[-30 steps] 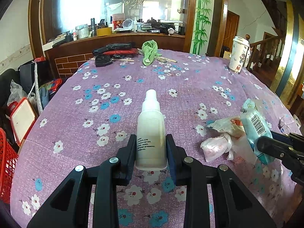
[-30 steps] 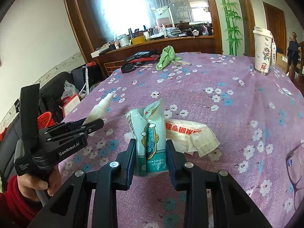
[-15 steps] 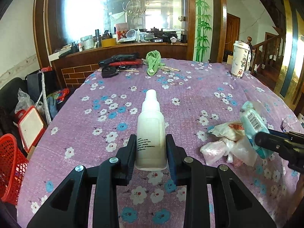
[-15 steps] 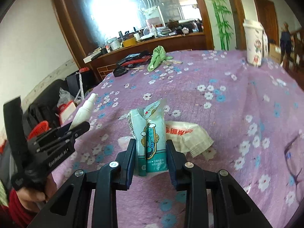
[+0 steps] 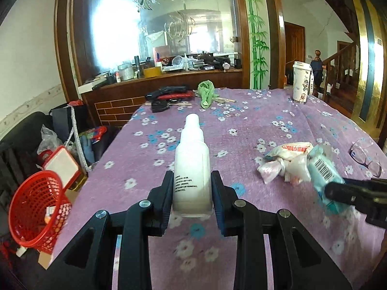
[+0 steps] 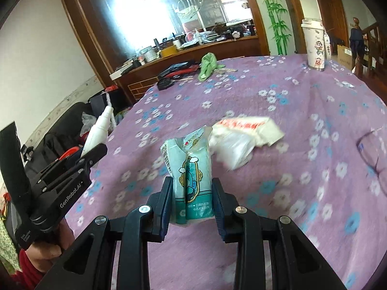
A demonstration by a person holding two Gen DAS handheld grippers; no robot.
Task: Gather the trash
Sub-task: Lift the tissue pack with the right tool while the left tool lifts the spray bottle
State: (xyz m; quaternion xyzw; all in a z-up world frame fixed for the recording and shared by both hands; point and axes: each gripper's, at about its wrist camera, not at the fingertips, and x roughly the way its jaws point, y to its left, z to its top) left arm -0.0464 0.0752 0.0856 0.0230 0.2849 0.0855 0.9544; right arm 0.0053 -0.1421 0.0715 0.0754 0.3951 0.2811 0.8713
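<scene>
My left gripper [image 5: 192, 198] is shut on a white plastic bottle [image 5: 192, 166], held above the purple flowered tablecloth [image 5: 241, 130]. My right gripper [image 6: 192, 198] is shut on a teal snack packet [image 6: 191, 166], also lifted off the table. The bottle also shows in the right wrist view [image 6: 96, 130], the packet in the left wrist view [image 5: 324, 174]. A crumpled white wrapper with red print and plastic [image 5: 287, 159] lies on the cloth beside the packet; it also shows in the right wrist view [image 6: 241, 135]. A red mesh basket [image 5: 33, 210] stands on the floor to the left, below the table edge.
A tall paper cup [image 5: 301, 82] stands at the far right of the table. A green cloth [image 5: 206, 91] and dark tools [image 5: 169, 94] lie at the far edge. Glasses [image 5: 365, 157] lie at the right. Bags and clutter [image 5: 60, 145] crowd the floor on the left.
Both grippers have pulled back and up from the table with their loads. The table's left edge and the red basket have come into the left wrist view.
</scene>
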